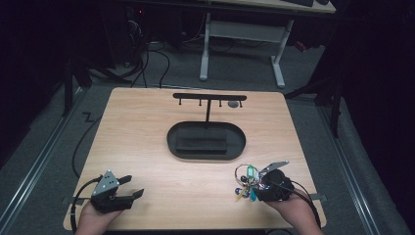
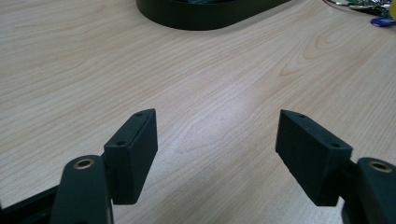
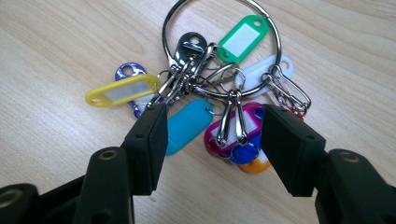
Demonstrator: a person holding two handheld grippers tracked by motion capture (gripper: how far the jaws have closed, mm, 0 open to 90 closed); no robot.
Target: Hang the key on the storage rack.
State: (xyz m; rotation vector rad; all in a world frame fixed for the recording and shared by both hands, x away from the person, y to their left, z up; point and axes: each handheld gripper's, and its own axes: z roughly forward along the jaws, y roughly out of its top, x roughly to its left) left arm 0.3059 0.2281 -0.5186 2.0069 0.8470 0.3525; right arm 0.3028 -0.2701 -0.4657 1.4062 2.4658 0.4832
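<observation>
Toward the lower right of the high view, a bunch of keys (image 1: 246,180) lies on the bench (image 1: 147,147), right in front of the right gripper (image 1: 254,188). A big steel ring (image 3: 222,46) carries snap hooks, a dark key and plastic tags (green, white, yellow, light blue, pink). The ring sits toward the top of the right gripper view, with the tags fanning down toward the jaws; the yellow tag (image 3: 122,91) lies nearly crosswise, the light blue tag (image 3: 187,125) on a slant. That gripper's jaws stand apart on either side of the bunch, gripping nothing. At lower left, the left gripper (image 1: 131,187) is wide and empty.
</observation>
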